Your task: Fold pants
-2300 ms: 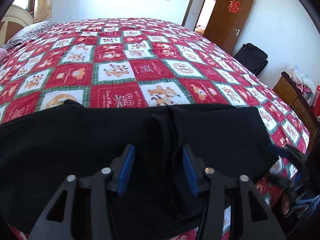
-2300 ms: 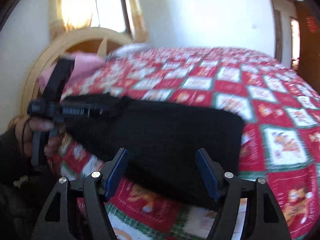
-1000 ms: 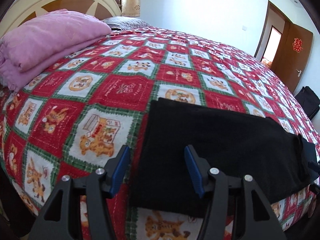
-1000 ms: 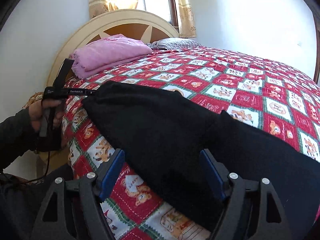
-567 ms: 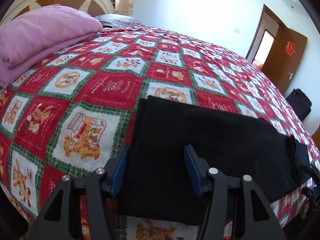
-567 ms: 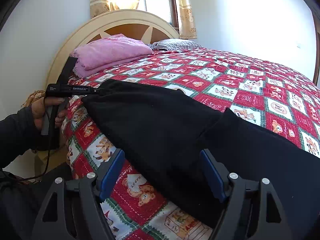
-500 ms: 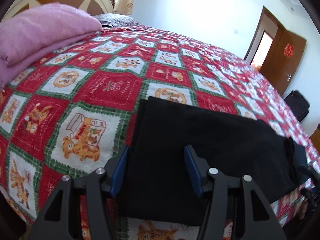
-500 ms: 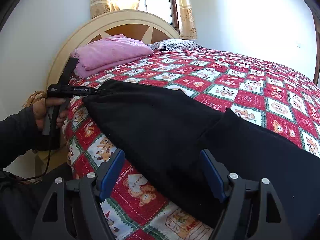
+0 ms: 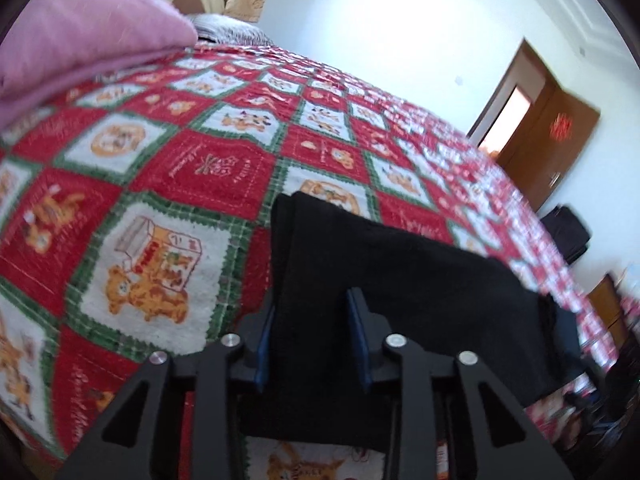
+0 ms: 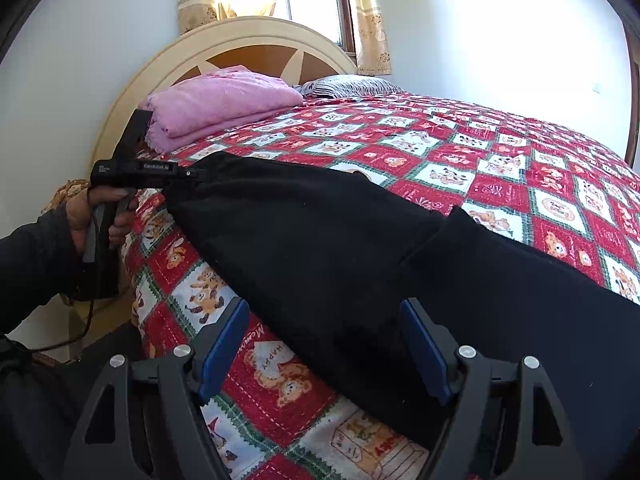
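Note:
Black pants [image 9: 400, 300] lie folded lengthwise along the near edge of the bed. My left gripper [image 9: 312, 340] has its blue pads on either side of the pants' end, and in the right wrist view [image 10: 192, 174] it grips that end, slightly lifted. The pants [image 10: 340, 248] stretch across the right wrist view. My right gripper [image 10: 324, 352] is open, its fingers wide apart, over the pants' near edge at their middle.
A red, white and green patterned quilt [image 9: 180, 168] covers the bed. A folded pink blanket [image 10: 220, 100] and a striped pillow [image 10: 348, 84] lie by the headboard [image 10: 240, 44]. A brown door [image 9: 548, 152] and a black bag [image 9: 568, 236] are at the far side.
My left gripper has moved forward onto the pants' end and narrowed around it. The right gripper has hardly moved and stays open.

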`<state>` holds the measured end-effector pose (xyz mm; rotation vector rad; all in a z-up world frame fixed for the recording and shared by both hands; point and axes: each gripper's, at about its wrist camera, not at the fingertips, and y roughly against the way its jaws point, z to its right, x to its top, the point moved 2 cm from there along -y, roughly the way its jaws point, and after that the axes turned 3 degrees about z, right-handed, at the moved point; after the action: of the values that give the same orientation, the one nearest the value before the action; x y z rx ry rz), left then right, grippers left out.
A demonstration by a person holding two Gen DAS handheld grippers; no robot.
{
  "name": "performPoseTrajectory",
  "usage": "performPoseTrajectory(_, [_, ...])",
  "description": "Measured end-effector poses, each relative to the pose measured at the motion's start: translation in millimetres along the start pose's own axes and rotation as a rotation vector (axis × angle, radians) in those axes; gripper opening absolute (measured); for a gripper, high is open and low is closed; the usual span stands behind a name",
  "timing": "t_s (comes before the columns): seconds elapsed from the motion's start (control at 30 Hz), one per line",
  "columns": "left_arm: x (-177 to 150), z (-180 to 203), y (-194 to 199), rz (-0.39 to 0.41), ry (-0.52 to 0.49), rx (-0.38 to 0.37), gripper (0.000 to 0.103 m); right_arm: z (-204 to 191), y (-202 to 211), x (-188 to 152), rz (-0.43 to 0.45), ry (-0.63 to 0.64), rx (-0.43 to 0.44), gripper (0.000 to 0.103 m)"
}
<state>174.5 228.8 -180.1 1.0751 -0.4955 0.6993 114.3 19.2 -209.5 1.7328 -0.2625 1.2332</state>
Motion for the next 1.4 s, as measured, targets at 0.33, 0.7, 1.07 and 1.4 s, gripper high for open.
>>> performPoseTrajectory(0.33, [5, 22, 33, 0.068, 0.007, -0.06, 0.02, 9, 12, 9, 0.013, -0.015, -0.044, 0.078])
performPoseTrajectory(0.7, [31, 81, 70, 0.125, -0.003, -0.192, 0.02, 33, 47, 15, 0.036, -0.087, -0.106, 0.078])
performPoseTrajectory(1.07, [43, 176, 73, 0.12, -0.151, -0.336, 0.02, 78, 102, 12, 0.087, -0.223, -0.193, 0.078])
performPoseTrajectory(1.4, [32, 267, 46, 0.036, -0.259, -0.455, 0.02, 121, 136, -7, 0.084, -0.316, -0.314, 0.079])
